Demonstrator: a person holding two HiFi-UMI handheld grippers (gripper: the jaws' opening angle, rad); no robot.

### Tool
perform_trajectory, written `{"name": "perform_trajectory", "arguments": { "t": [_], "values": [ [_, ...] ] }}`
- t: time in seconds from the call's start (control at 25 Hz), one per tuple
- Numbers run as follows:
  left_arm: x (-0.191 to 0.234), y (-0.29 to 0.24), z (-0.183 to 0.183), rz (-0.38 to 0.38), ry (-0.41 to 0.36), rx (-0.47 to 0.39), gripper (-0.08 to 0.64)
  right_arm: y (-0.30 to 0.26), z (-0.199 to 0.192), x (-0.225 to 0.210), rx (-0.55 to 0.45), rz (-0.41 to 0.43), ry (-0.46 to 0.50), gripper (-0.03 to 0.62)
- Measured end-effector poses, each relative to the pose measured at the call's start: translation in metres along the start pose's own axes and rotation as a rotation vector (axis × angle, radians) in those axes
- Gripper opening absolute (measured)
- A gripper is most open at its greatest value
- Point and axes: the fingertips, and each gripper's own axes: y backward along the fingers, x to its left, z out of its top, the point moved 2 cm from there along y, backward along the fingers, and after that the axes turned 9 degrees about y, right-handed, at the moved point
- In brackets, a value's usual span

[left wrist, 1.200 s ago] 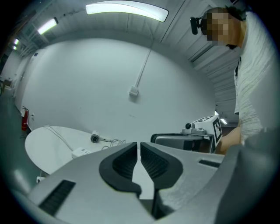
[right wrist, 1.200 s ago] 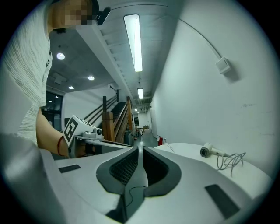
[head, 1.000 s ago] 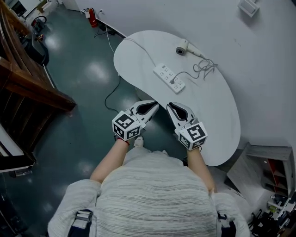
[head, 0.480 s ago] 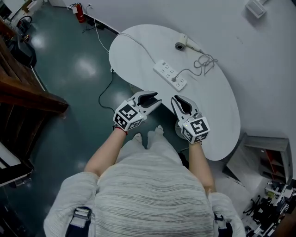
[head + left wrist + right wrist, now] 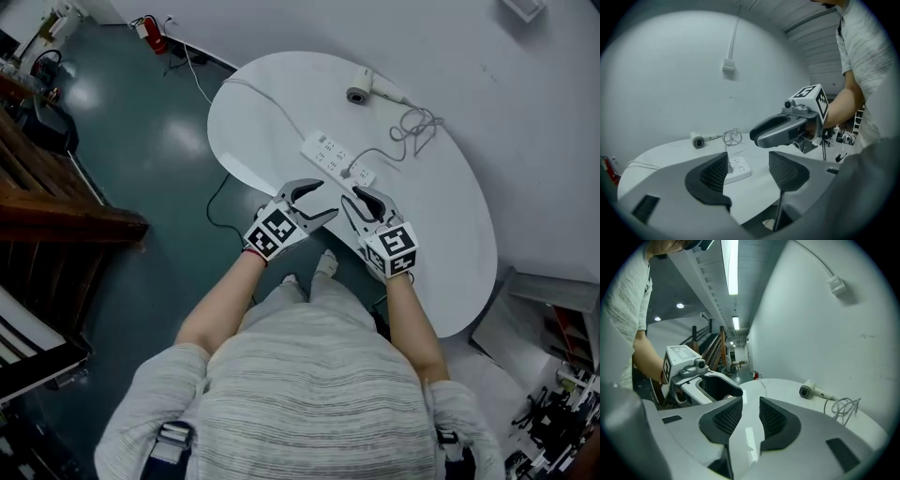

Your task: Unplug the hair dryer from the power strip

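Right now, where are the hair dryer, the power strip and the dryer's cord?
hair dryer [image 5: 357, 94], head view, on its round nozzle.
power strip [image 5: 334, 157], head view, middle of its top face.
cord [image 5: 419, 125], head view, on its loose tangle.

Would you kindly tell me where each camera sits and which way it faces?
Head view: on the person's head, looking steeply down at the white table, power strip and hair dryer; shows torso, forearms, left gripper and right gripper.
Left gripper view: rides the left gripper, looking along its opening, empty jaws toward the wall; shows the right gripper and a forearm.
Right gripper view: rides the right gripper, along its opening, empty jaws over the table; shows the left gripper and an arm.
Shared: all three see the hair dryer.
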Motion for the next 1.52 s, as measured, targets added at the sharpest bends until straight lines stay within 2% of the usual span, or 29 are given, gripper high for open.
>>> {"name": "perform_trajectory", "arguments": {
  "t": [0.2,0.4,0.52,0.6,0.72,0.8,0.96,1.12,1.24,1.52],
  "values": [
    [0.025,-0.04,-0.023,0.049,-0.091,0.161,0.321,-0.022,-0.023,-0.03,0.049,0.045,-0.005,0.109],
    [0.042,-0.074,-0.039,0.106,-0.182,0.255,0.361,-0.039,-0.046,-0.05,0.119,0.095,0.005,0.115],
    [0.046,-0.091,-0.047,0.111,-0.21,0.276,0.39,-0.047,-0.058,-0.054,0.148,0.13,0.005,0.117],
    [0.046,-0.1,-0.052,0.081,-0.268,0.31,0.407,-0.052,-0.062,-0.056,0.161,0.15,0.007,0.118],
    [0.053,-0.107,-0.061,0.019,-0.448,0.411,0.442,-0.058,-0.068,-0.058,0.181,0.168,0.009,0.124],
    [0.062,-0.109,-0.062,-0.023,-0.536,0.459,0.449,-0.059,-0.07,-0.06,0.189,0.164,0.002,0.129],
    [0.085,-0.114,-0.058,-0.114,-0.65,0.521,0.451,-0.065,-0.068,-0.062,0.183,0.146,-0.026,0.133],
    [0.098,-0.118,-0.064,-0.25,-0.768,0.637,0.473,-0.074,-0.067,-0.062,0.196,0.122,-0.055,0.135],
    [0.105,-0.125,-0.068,-0.315,-0.803,0.697,0.483,-0.079,-0.067,-0.064,0.198,0.092,-0.087,0.135],
    [0.12,-0.14,-0.071,-0.377,-0.847,0.768,0.492,-0.087,-0.069,-0.07,0.226,0.031,-0.155,0.135]
  ]
}}
